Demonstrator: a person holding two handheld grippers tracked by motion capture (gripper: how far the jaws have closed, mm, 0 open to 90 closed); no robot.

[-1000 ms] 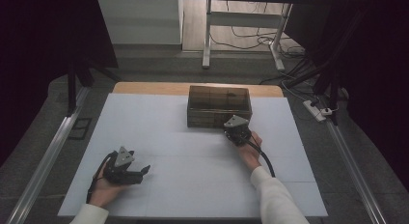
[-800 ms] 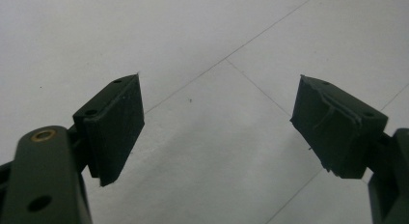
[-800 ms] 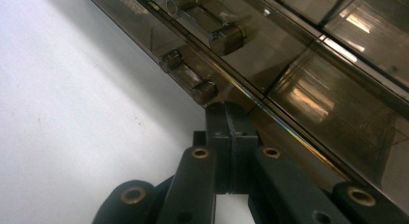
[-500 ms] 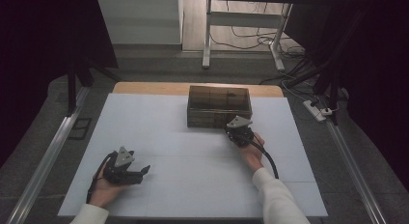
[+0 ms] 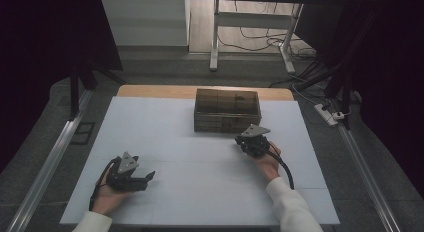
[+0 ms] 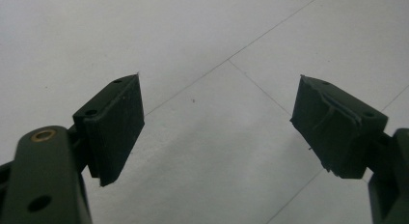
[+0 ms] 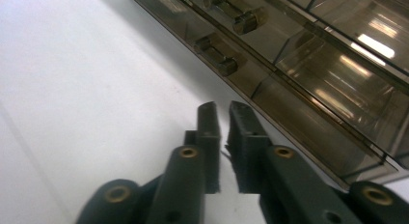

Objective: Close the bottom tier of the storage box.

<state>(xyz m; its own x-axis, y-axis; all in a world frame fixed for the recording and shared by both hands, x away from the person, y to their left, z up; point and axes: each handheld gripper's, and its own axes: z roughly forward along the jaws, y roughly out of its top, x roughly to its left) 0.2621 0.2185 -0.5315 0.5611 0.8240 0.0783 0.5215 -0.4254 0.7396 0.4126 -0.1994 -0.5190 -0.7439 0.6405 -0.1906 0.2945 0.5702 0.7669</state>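
Backing off the drawer box

My right gripper [image 5: 248, 140], jaws just cracking apart with nothing between, sits at the drawer box's [image 5: 227, 110] five o'clock; left gripper [image 5: 141, 178] rests wide open, spare.

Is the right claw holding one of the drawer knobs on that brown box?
No, the right claw has a narrow empty gap between its jaws and sits short of the knobs on the brown box.

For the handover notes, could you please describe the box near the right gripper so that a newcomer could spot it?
On the white table, look to the far edge, middle. There sits a smoky, see-through drawer box, just beyond the right gripper; it is the one thing standing on the table, with small knob handles.
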